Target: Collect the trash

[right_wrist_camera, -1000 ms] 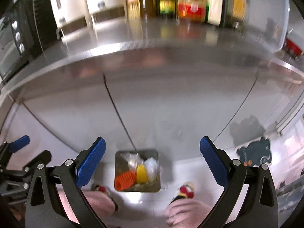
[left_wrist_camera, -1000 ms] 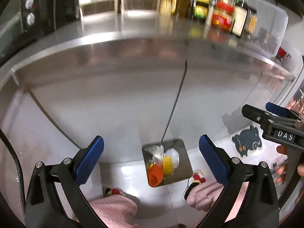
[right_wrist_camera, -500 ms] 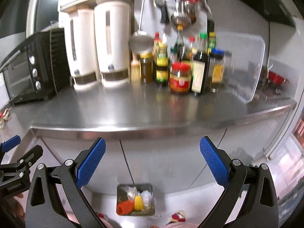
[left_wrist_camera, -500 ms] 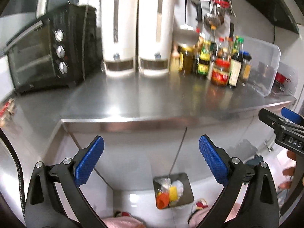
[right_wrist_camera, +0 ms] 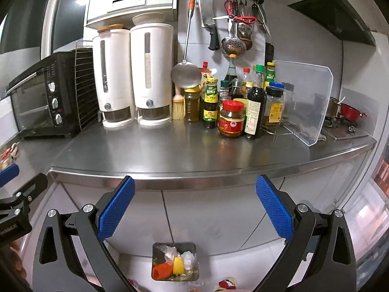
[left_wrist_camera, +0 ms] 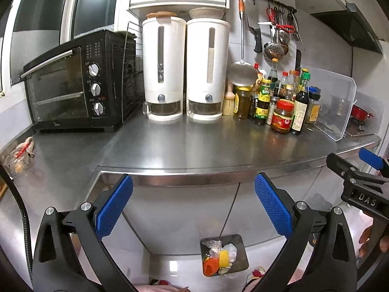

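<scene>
Both views have been tilted up from the floor bin [left_wrist_camera: 223, 255] to the steel counter [left_wrist_camera: 218, 146]. Left gripper [left_wrist_camera: 193, 208] and right gripper [right_wrist_camera: 194, 209] are held spread wide, empty. Trash [right_wrist_camera: 173, 264] is seen inside the bin; collection is judged finished.

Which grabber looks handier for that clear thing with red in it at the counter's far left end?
Probably the left gripper: the clear thing lies on its side, while the right gripper sits farther to the right. Both sets of jaws stand open and empty.
</scene>
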`<move>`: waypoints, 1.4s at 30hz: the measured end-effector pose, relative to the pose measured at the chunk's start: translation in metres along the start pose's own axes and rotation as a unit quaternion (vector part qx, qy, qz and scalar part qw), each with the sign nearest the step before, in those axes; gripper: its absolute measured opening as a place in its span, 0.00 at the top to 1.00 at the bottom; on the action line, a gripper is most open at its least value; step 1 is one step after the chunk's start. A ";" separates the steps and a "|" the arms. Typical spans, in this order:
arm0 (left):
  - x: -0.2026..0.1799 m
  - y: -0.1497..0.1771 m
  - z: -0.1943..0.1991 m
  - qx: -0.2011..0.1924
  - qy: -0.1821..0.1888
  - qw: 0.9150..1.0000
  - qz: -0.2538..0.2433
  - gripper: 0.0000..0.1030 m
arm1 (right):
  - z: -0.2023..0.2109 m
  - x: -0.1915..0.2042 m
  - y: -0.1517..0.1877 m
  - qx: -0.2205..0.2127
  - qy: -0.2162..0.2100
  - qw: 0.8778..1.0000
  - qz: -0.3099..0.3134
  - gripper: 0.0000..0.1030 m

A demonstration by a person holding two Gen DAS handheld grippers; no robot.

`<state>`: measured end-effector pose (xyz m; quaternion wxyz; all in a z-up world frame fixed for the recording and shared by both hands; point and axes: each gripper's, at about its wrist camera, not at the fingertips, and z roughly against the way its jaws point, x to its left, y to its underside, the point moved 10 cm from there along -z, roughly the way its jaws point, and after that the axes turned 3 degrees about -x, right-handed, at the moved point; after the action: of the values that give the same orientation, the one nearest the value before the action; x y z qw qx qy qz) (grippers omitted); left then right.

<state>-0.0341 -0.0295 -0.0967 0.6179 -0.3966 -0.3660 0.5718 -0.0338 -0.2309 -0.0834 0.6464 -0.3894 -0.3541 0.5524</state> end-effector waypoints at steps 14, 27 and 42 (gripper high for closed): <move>0.003 -0.012 0.017 -0.023 -0.019 1.000 -0.002 0.08 | 0.018 0.012 -0.012 -0.021 -0.014 1.000 -0.001 0.03; 0.003 -0.024 0.033 -0.042 -0.025 0.999 -0.002 0.08 | 0.034 0.015 -0.025 -0.039 -0.019 0.999 -0.001 0.03; 0.003 -0.031 0.040 -0.050 -0.024 0.998 -0.004 0.08 | 0.037 0.015 -0.026 -0.039 -0.022 0.999 -0.001 0.03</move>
<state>-0.0565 -0.0243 -0.0517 0.5906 -0.4120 -0.4106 0.5594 -0.0529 -0.2146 -0.0434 0.6235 -0.4015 -0.3896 0.5461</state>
